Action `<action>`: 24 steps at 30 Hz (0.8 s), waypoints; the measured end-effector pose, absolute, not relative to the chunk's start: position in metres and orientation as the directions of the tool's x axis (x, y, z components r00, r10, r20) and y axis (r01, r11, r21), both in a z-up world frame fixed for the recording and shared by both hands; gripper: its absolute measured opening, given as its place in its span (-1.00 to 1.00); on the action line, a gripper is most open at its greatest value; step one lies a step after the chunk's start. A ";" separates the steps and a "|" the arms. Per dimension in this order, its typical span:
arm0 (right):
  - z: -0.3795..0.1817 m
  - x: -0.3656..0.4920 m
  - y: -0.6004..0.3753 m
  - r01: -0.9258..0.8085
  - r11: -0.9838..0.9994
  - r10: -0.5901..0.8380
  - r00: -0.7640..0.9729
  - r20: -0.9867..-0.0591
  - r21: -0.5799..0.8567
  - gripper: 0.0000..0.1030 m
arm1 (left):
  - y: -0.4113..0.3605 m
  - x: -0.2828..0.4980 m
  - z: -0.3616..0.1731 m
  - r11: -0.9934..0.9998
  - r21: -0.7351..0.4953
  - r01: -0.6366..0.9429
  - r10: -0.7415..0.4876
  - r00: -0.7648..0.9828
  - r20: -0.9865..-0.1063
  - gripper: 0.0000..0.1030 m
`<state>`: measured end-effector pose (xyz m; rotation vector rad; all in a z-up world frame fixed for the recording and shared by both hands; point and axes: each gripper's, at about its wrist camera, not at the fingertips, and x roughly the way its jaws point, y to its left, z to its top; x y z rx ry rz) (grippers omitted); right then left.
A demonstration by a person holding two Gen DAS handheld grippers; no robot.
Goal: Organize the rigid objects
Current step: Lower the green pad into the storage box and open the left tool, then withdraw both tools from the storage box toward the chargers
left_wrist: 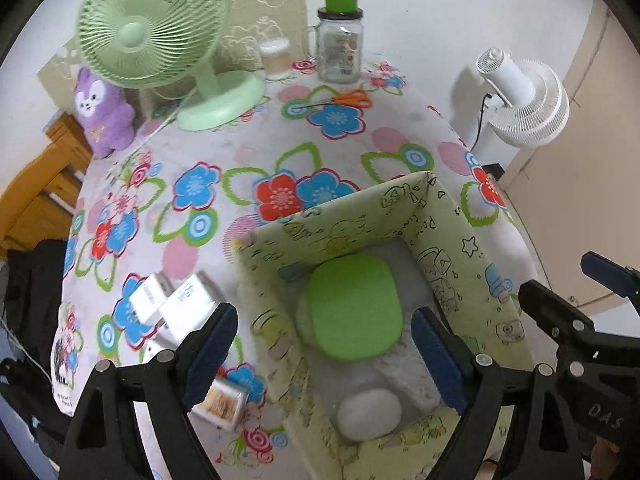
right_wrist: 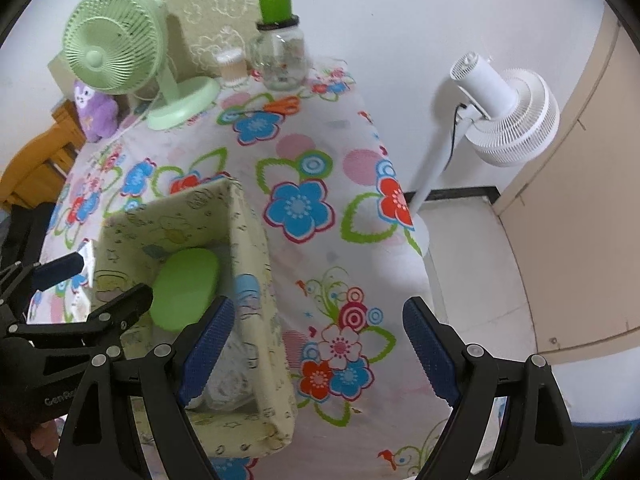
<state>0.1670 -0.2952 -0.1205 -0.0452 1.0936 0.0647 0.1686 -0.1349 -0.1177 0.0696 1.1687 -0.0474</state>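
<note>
A pale green fabric box (left_wrist: pixel 448 236) with cartoon prints stands on the flowered table; it also shows in the right wrist view (right_wrist: pixel 256 280). Inside lie a green oval lidded case (left_wrist: pixel 354 306), a white rounded object (left_wrist: pixel 370 408) and a white block (left_wrist: pixel 408 380). The green case shows in the right wrist view too (right_wrist: pixel 186 288). Several small white boxes (left_wrist: pixel 176 304) lie on the table left of the fabric box. My left gripper (left_wrist: pixel 324 360) is open and empty above the box. My right gripper (right_wrist: pixel 320 360) is open and empty over the table right of the box.
At the table's back stand a green desk fan (left_wrist: pixel 160 44), a purple plush (left_wrist: pixel 102 110), a glass jar with a green cup on it (left_wrist: pixel 340 40) and a small clear container (left_wrist: pixel 275 58). Orange scissors (left_wrist: pixel 348 98) lie near the jar. A white floor fan (right_wrist: pixel 508 112) stands right of the table.
</note>
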 end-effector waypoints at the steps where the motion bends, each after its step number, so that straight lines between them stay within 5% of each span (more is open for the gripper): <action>1: -0.118 0.165 -0.293 -0.084 0.996 0.038 0.463 -0.886 -0.001 0.71 | -0.133 0.165 -0.115 0.997 0.030 0.066 0.002 0.392 -0.920 0.75; 24: -0.080 0.126 -0.224 -0.163 0.986 0.107 0.536 -0.837 0.022 0.71 | -0.081 0.108 -0.076 0.999 0.012 0.045 -0.009 0.443 -0.896 0.83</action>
